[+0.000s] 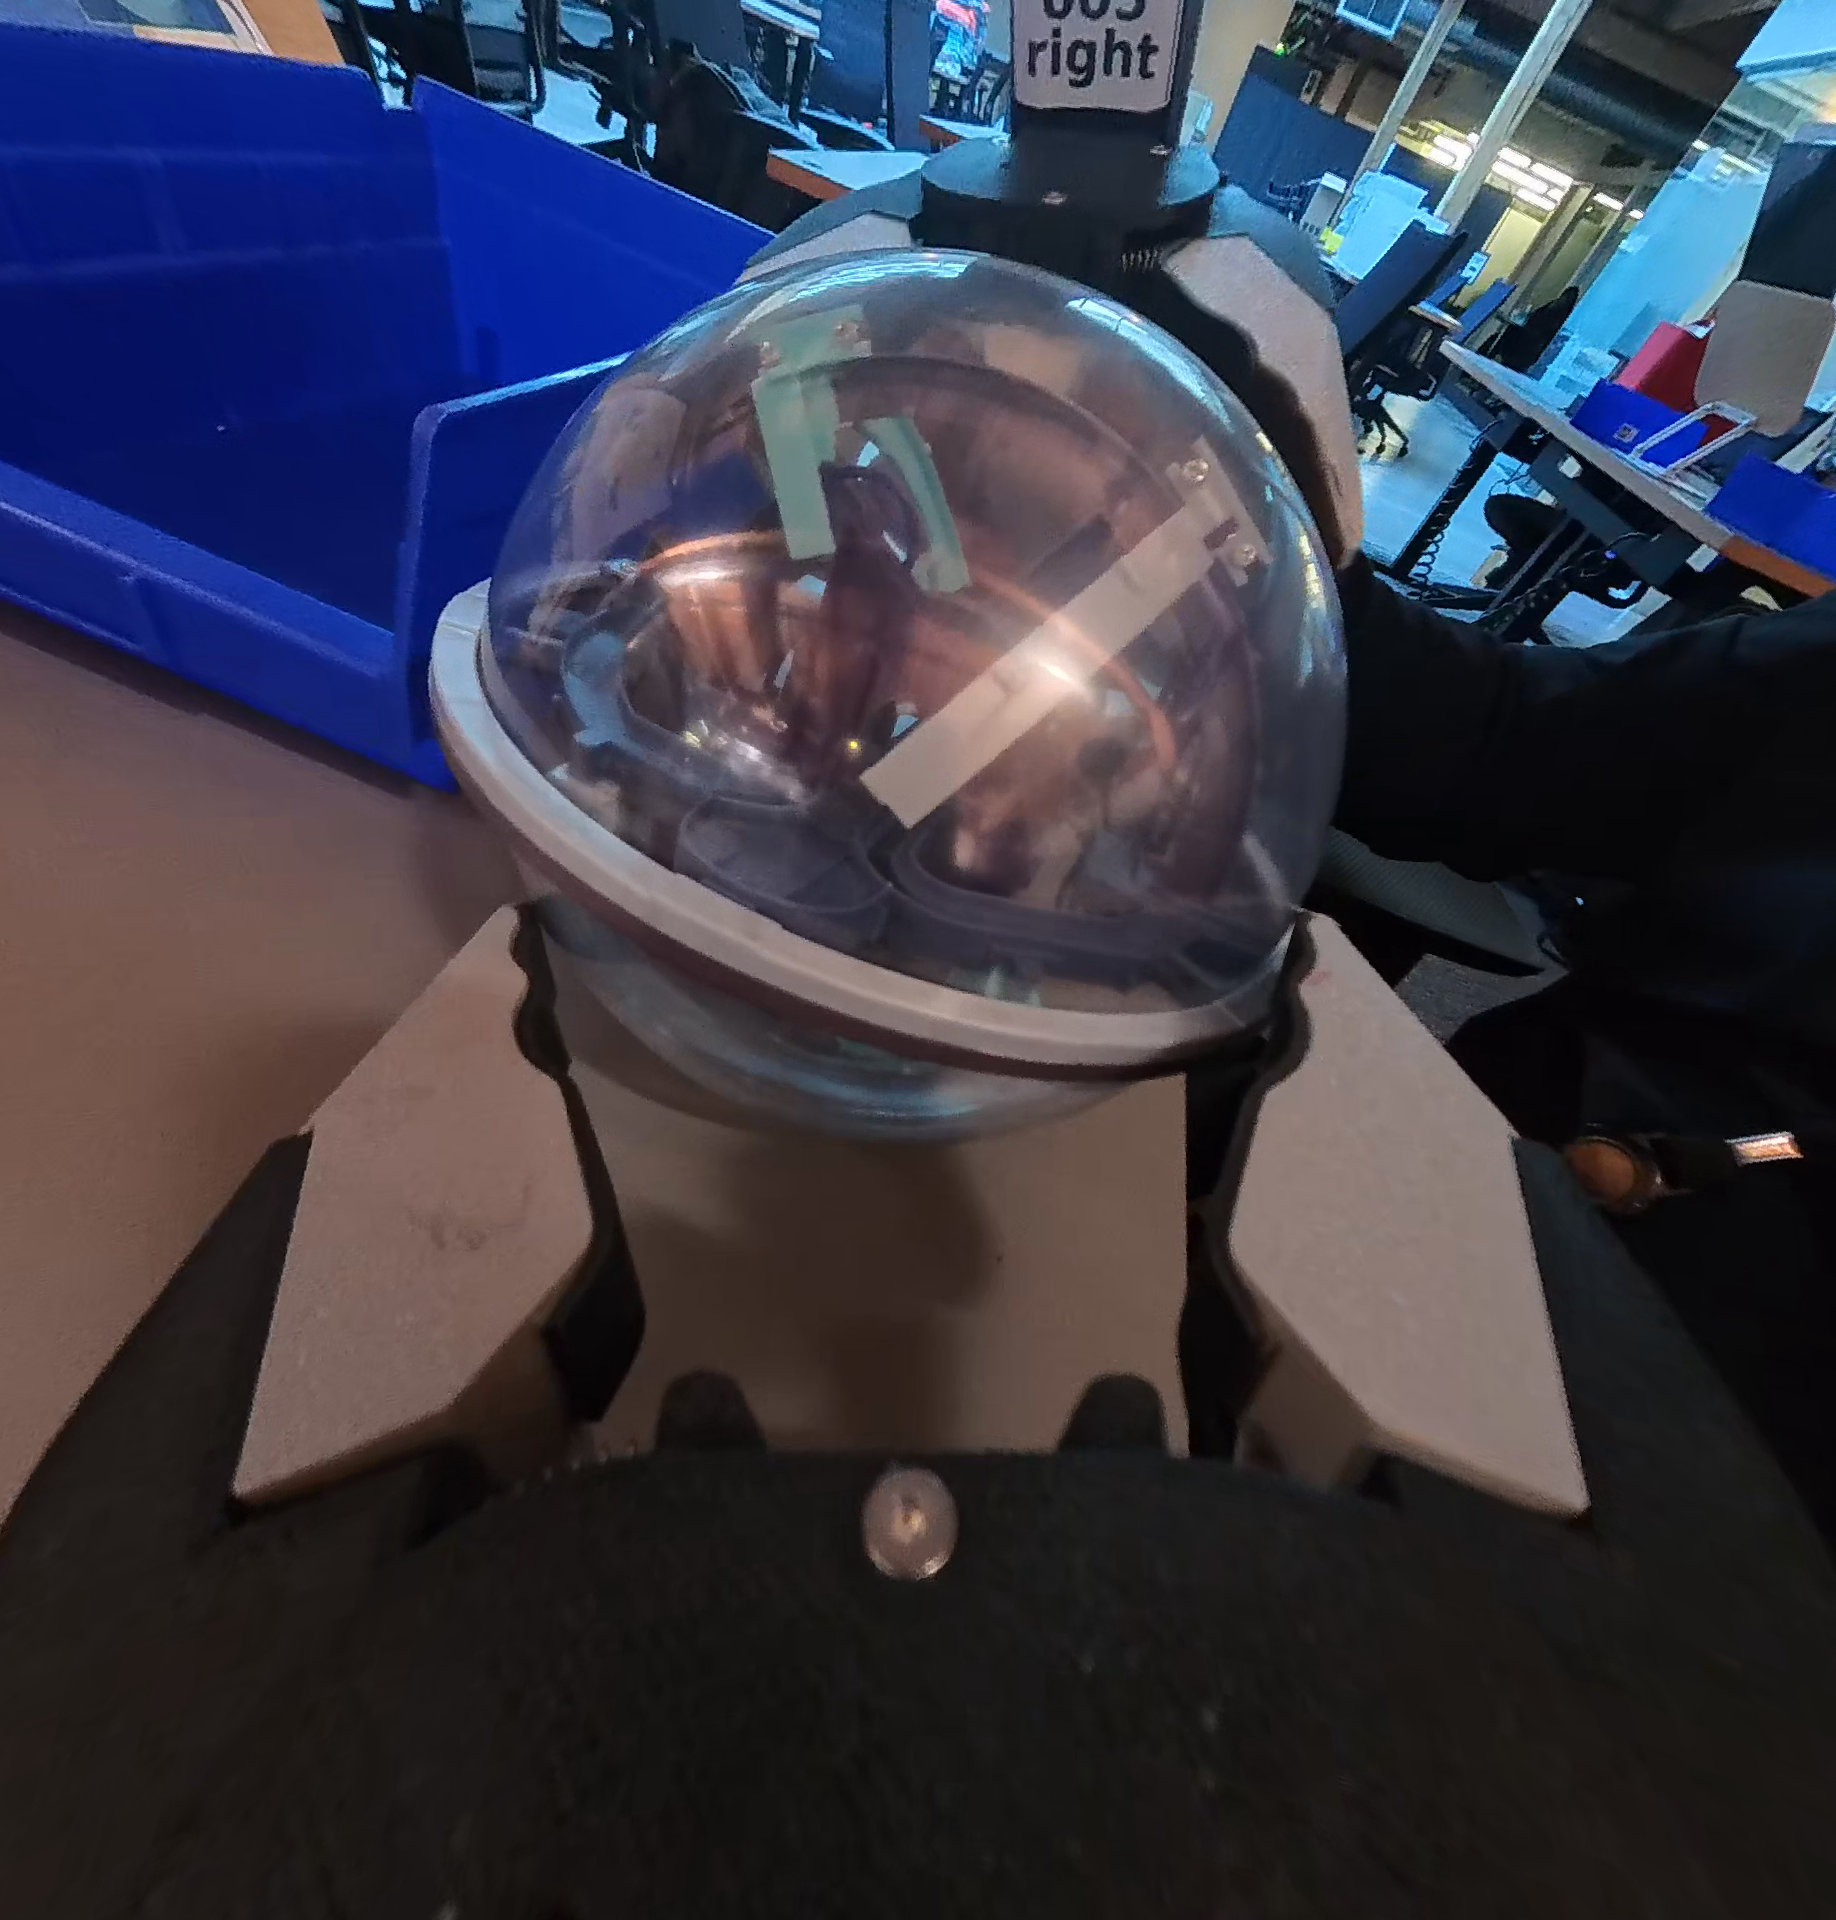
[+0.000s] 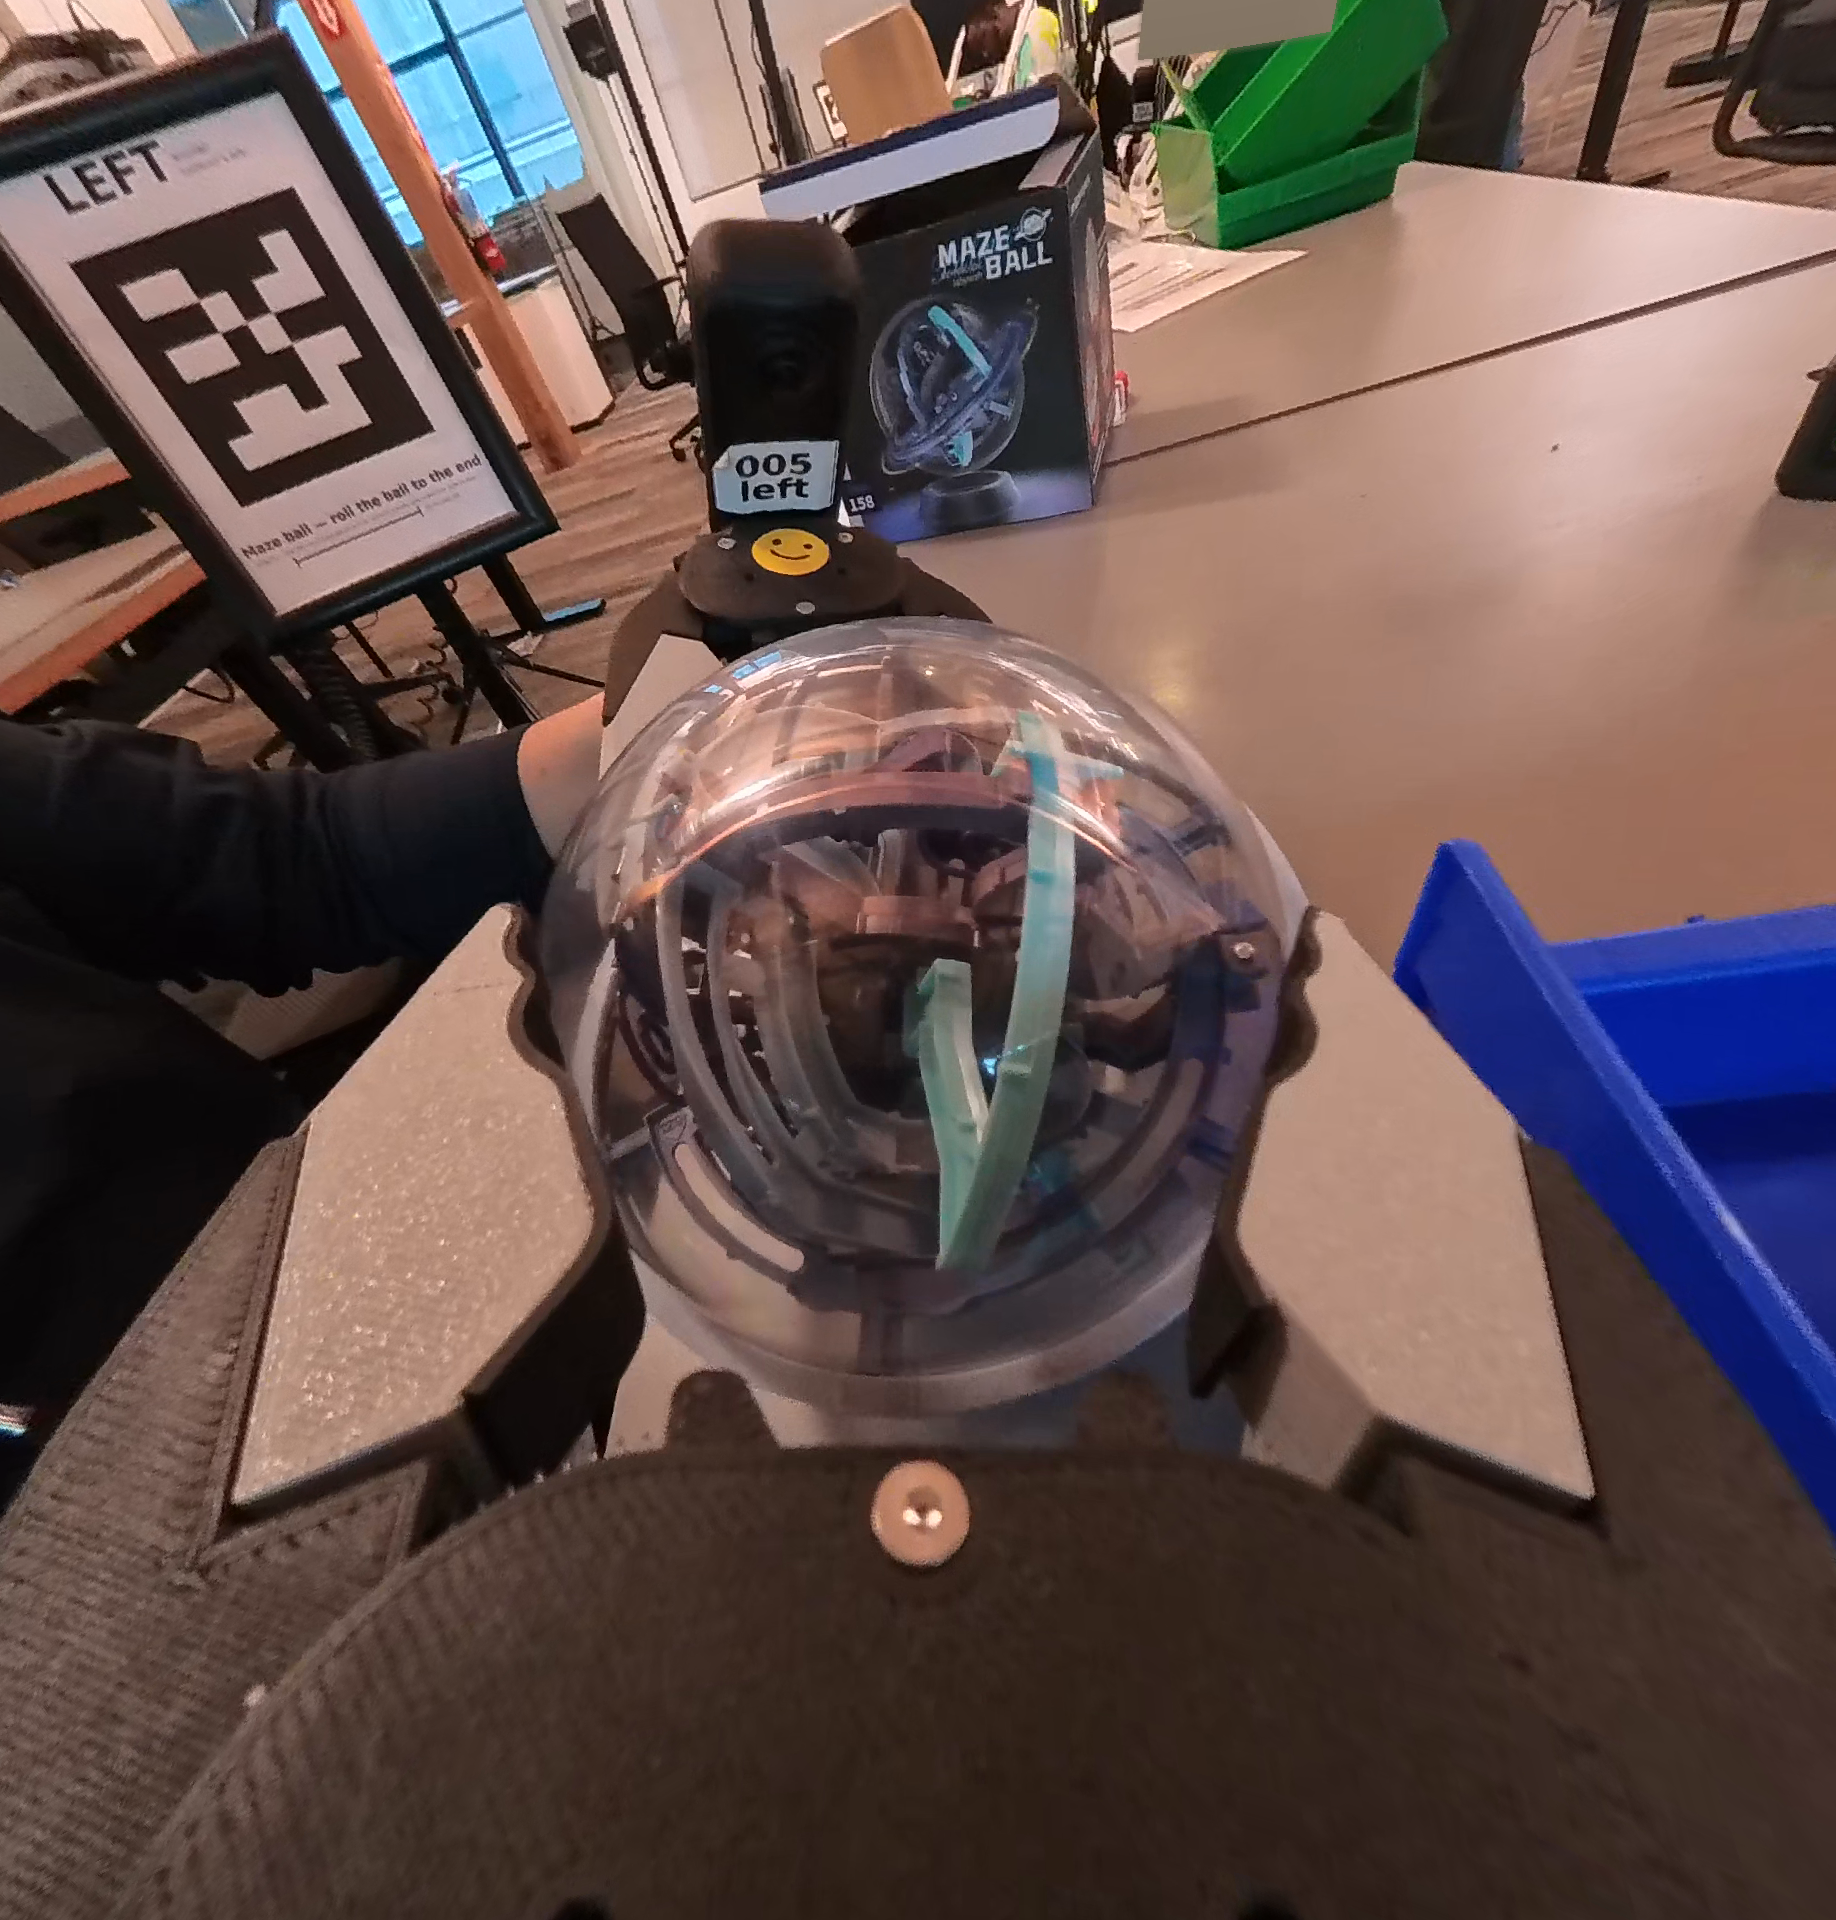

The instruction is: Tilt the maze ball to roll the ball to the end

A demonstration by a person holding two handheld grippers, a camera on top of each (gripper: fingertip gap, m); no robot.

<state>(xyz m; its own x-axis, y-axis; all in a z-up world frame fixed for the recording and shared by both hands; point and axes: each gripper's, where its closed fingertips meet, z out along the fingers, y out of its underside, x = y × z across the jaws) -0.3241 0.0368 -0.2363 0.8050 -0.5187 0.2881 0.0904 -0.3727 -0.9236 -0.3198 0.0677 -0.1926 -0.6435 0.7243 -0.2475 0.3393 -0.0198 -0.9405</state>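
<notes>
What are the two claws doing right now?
Left gripper: closed on the clear maze ball.
Right gripper: closed on the same maze ball, from the opposite side.

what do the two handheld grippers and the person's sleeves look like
Both grippers are black ribbed plastic with broad pale grey angular finger plates edged by wavy black pads. The left gripper carries a black camera, a white label and a yellow smiley sticker. The right gripper also bears a white label. The sleeves are black.
</notes>
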